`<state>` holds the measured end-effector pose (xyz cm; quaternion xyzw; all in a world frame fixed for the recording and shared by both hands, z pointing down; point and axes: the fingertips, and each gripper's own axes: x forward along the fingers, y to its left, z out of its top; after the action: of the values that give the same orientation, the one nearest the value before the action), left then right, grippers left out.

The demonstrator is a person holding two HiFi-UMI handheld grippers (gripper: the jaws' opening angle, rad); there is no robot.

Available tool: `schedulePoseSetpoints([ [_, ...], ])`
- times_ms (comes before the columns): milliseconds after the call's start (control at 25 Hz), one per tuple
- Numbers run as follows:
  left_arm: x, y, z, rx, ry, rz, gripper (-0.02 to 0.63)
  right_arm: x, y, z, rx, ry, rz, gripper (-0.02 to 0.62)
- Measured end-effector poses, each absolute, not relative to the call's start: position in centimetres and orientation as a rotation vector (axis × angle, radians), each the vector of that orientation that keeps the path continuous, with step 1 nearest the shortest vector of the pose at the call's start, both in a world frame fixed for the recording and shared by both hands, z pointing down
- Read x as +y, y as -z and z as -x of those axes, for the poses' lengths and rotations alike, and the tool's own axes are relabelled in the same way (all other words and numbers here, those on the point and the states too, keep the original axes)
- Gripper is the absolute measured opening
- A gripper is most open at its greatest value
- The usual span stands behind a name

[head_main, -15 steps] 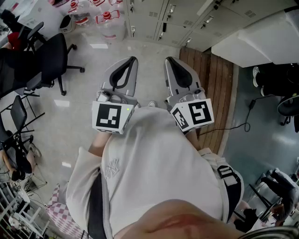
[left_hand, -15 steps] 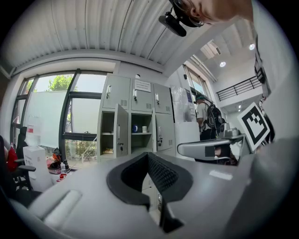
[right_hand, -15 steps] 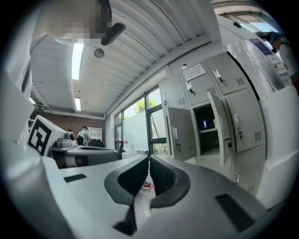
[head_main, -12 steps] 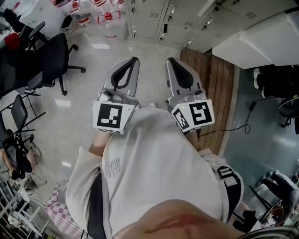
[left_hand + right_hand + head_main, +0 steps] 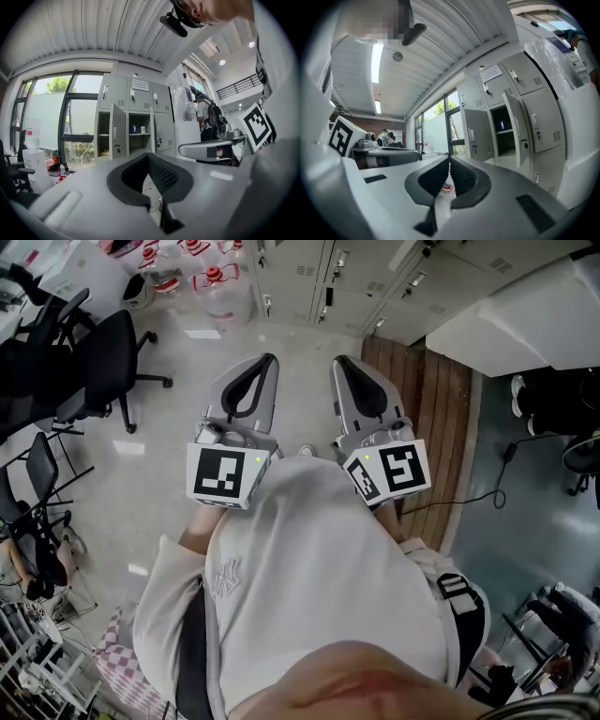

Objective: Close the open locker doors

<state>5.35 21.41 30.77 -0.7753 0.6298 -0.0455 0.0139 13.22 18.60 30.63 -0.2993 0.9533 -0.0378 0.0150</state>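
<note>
A bank of grey lockers [image 5: 323, 282] stands ahead, across the top of the head view. In the left gripper view one locker door [image 5: 118, 136] hangs open beside open compartments [image 5: 139, 136] with shelves and small items. The right gripper view shows two open doors [image 5: 476, 133] [image 5: 516, 127] around a dark compartment [image 5: 501, 127]. My left gripper [image 5: 271, 360] [image 5: 149, 155] and right gripper [image 5: 337, 362] [image 5: 449, 158] are held side by side in front of my chest, well short of the lockers. Both point at them, shut and holding nothing.
Black office chairs [image 5: 98, 357] stand on the pale floor at the left, with water jugs [image 5: 202, 277] beyond them by the lockers. A wooden platform [image 5: 427, 418] and a white counter [image 5: 525, 315] lie to the right. A person with a backpack [image 5: 209, 117] stands right of the lockers.
</note>
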Motion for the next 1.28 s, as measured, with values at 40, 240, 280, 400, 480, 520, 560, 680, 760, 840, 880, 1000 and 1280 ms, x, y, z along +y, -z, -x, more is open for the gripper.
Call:
schedulePoseSetpoints([
  [40, 21.2, -30.8, -5.5, 1.968, 0.143, 2.413, 0.002, 18.4, -30.7, -13.4, 2.968, 0.118, 0.929, 0.017],
  [240, 20.4, -31.3, -6.5, 2.005, 0.155, 2.404, 0.002, 17.9, -30.7, -14.6, 2.950, 0.135, 0.881, 0.018],
  [280, 20.2, -31.3, -6.7, 2.003, 0.150, 2.400, 0.002, 17.8, -30.7, -14.8, 2.944, 0.139, 0.870, 0.018],
  [400, 19.6, -31.6, -7.1, 2.018, 0.128, 2.400, 0.002, 17.3, -31.1, -15.6, 2.952, 0.141, 0.869, 0.018],
  [480, 19.4, -32.2, -7.3, 2.056, 0.135, 2.405, 0.002, 16.9, -31.5, -16.1, 2.965, 0.151, 0.874, 0.018],
  [520, 19.1, -32.5, -7.2, 2.067, 0.140, 2.399, 0.002, 16.6, -31.8, -16.4, 2.972, 0.160, 0.877, 0.018],
  [560, 18.8, -32.7, -7.0, 2.078, 0.147, 2.389, 0.002, 16.3, -32.0, -16.5, 2.978, 0.170, 0.880, 0.018],
  [680, 17.8, -33.1, -6.1, 2.105, 0.152, 2.365, 0.002, 15.3, -32.4, -16.4, 2.994, 0.193, 0.874, 0.018],
  [760, 16.7, -32.9, -5.2, 2.111, 0.140, 2.352, 0.002, 14.2, -32.7, -15.8, 3.004, 0.195, 0.863, 0.018],
  [840, 15.4, -32.9, -4.1, 2.122, 0.132, 2.340, 0.002, 12.9, -32.8, -14.8, 3.011, 0.198, 0.853, 0.018],
  [880, 14.8, -32.9, -3.5, 2.128, 0.131, 2.335, 0.002, 12.2, -32.8, -14.1, 3.013, 0.199, 0.846, 0.018],
  [1000, 12.4, -32.3, -1.2, 2.138, 0.135, 2.315, 0.002, 9.6, -32.4, -11.7, 3.016, 0.193, 0.821, 0.018],
  [1280, 6.4, -30.1, 5.2, 2.132, 0.124, 2.287, 0.002, 3.1, -30.1, -5.4, 2.978, 0.125, 0.793, 0.018],
])
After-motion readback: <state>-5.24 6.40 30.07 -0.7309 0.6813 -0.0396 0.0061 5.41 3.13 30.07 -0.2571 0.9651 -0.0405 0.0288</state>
